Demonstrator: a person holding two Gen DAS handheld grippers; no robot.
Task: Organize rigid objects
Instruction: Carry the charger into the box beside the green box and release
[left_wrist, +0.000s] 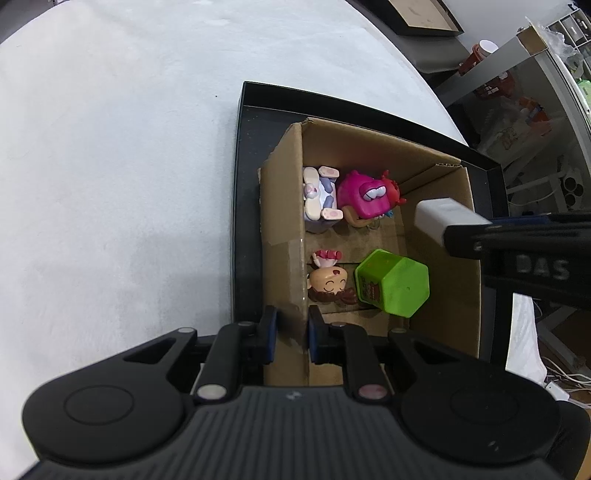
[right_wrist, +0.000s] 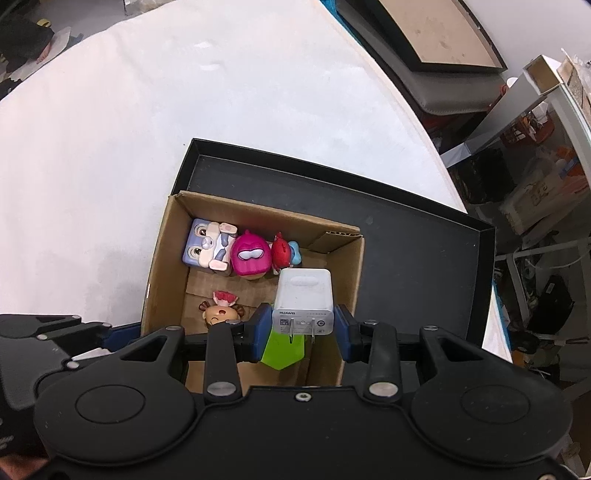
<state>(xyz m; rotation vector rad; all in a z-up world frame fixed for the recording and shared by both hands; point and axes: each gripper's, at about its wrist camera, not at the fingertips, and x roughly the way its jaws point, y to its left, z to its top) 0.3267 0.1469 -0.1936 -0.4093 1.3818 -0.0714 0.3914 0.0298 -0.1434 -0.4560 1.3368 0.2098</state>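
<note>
The right gripper (right_wrist: 303, 326) has its jaws clamped on a white Huawei wall charger (right_wrist: 303, 301), prongs toward the camera, hanging just above the open cardboard box (right_wrist: 162, 258). The left gripper (left_wrist: 291, 338) has its jaws pinched together on the box's near-left wall, steadying it inside the black tray (right_wrist: 424, 251) on the white desk (left_wrist: 110, 166).

Inside the box lie a purple block-shaped rabbit figure (right_wrist: 207, 248), a magenta monster toy (right_wrist: 249, 258), a small red toy (right_wrist: 281, 254) touching it, a smiling doll figure (right_wrist: 221, 312) and a green hexagonal container (left_wrist: 393, 282).

The charger looks ready to go down. The bare floor, by my reckoning, is the right-hand strip between the green container and the far-right corner. Best to lower it straight into that gap, keep it off the container's top edge, and part the jaws only once it is low or resting. The left hand's hold should stop the light box from sliding.
</note>
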